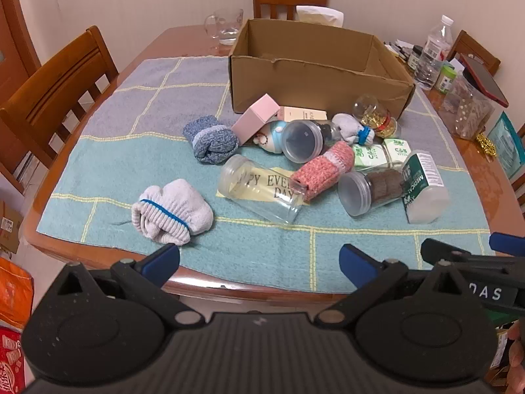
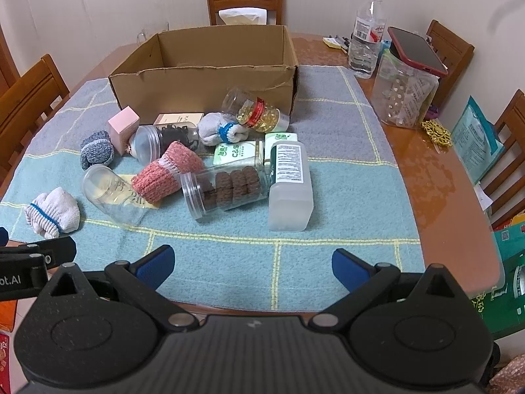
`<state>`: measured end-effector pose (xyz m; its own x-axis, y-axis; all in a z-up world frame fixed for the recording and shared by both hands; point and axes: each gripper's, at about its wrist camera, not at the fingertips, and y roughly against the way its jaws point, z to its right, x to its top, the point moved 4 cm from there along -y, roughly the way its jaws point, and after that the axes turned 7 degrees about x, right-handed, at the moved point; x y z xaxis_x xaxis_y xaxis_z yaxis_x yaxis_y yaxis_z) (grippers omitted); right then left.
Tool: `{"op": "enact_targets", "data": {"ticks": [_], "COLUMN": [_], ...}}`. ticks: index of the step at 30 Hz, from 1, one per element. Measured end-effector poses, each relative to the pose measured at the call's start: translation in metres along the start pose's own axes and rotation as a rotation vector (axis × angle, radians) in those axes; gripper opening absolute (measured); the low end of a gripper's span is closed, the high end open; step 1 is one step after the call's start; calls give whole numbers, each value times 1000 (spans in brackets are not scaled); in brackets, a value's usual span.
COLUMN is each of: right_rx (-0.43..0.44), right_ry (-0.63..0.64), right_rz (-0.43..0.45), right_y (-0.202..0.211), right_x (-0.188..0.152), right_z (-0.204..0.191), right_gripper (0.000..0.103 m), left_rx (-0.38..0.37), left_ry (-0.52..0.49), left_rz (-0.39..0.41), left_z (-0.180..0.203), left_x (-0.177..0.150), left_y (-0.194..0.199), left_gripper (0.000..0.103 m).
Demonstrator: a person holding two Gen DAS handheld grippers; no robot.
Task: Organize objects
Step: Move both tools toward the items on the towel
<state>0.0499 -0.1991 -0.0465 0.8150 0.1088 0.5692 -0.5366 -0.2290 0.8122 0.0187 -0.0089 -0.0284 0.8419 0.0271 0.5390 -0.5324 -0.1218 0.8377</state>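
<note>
An open cardboard box (image 1: 315,75) (image 2: 203,78) stands at the back of the towel. In front lies a pile: a white rolled sock (image 1: 170,211) (image 2: 52,211), a blue sock (image 1: 210,139) (image 2: 96,149), a pink sock (image 1: 323,170) (image 2: 167,172), a clear tumbler (image 1: 259,190) (image 2: 111,193), a cookie jar (image 1: 370,190) (image 2: 226,188), a frosted bottle (image 1: 425,187) (image 2: 290,187), a pink box (image 1: 256,120) (image 2: 123,128). My left gripper (image 1: 259,261) and right gripper (image 2: 251,264) are open and empty at the table's near edge.
Wooden chairs (image 1: 55,88) (image 2: 452,52) surround the table. A water bottle (image 2: 366,32), a clear container with a red phone on it (image 2: 407,92) and a glass mug (image 1: 224,26) stand off the towel. The towel's front strip (image 2: 295,256) is bare.
</note>
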Motion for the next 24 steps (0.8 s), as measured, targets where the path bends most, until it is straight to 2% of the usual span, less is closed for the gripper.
{"op": "enact_targets", "data": {"ticks": [14,15,24], "right_rx": [6,6,6], "right_ry": [-6,-6,-4], "right_rz": [-2,-3,-2], "right_y": [6,6,5], "right_x": [7,7,12], "right_z": [6,6,1], "right_gripper": [103,103,103], "left_rx": [3,89,86], "left_ry": [-23,102,92], "left_rz": [7,-9,-10], "left_z": [8,4,-3], "left_x": [7,7,12], "left_y": [7,7,4], "left_gripper": [102,102,102]}}
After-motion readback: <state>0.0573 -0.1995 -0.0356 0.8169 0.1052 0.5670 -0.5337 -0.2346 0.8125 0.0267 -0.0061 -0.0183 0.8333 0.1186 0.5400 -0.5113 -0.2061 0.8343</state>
